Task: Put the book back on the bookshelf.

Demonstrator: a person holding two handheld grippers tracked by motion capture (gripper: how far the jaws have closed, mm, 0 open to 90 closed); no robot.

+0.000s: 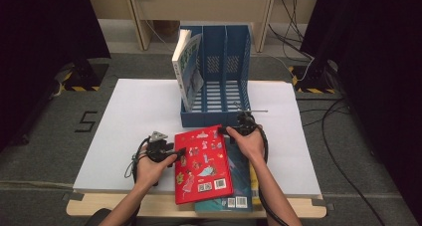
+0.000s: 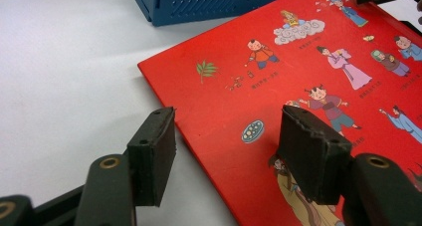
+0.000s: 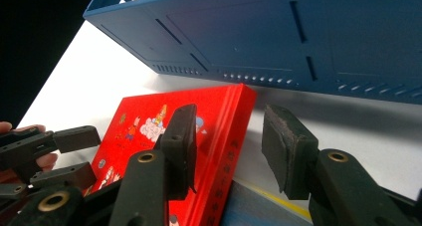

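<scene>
A red picture book (image 1: 201, 161) lies flat on top of a small stack at the table's front edge. My left gripper (image 1: 175, 153) is at its left edge. In the left gripper view the left gripper (image 2: 226, 151) is open, one jaw over the white sheet and the other over the red book's (image 2: 308, 52) cover. My right gripper (image 1: 224, 131) is at the book's far right corner. In the right gripper view the right gripper (image 3: 229, 141) is open, straddling the spine of the red book (image 3: 144, 131), with the right pad clear of it.
A blue three-slot file rack (image 1: 238, 52) stands just behind the red book, with a white-spined book (image 1: 186, 66) leaning in its left slot. A teal book (image 1: 240, 176) and a yellow one (image 1: 255, 186) lie under the red book. A white sheet (image 1: 134, 116) covers the table.
</scene>
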